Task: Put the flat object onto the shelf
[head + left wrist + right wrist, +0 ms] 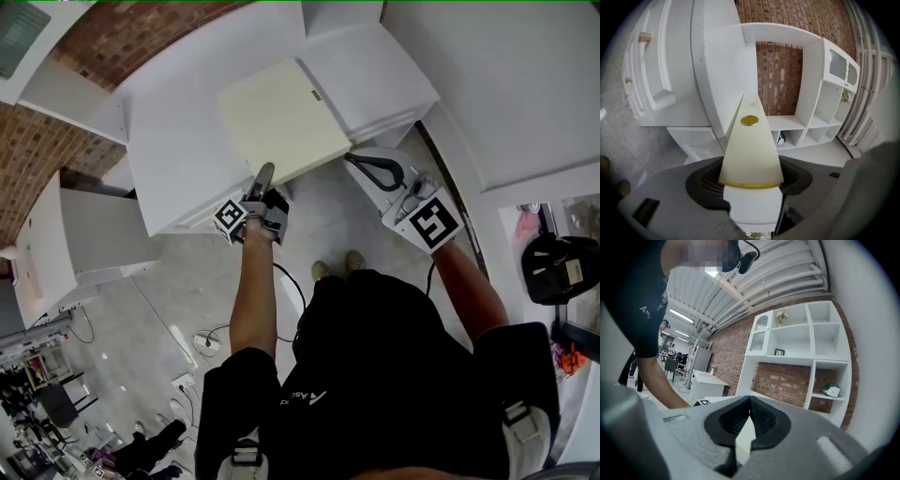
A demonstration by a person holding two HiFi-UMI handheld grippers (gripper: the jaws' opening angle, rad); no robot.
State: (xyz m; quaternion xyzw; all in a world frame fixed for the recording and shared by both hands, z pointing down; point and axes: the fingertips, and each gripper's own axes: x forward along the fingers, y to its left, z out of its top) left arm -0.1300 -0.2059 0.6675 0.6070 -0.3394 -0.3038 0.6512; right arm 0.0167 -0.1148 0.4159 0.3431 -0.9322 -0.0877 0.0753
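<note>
Black T-shirt (394, 366), white logo (302, 397), tan shoes (355, 261)

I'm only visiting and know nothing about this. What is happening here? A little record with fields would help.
Who: a person with a tool in each hand
Flat object: cream panel, lying level over the white cabinet top
Left tool: shut on the panel's near edge
Right tool: shut, empty, beside the panel's near right corner
Background: brick wall, white shelving
Status: panel not yet let go
</note>
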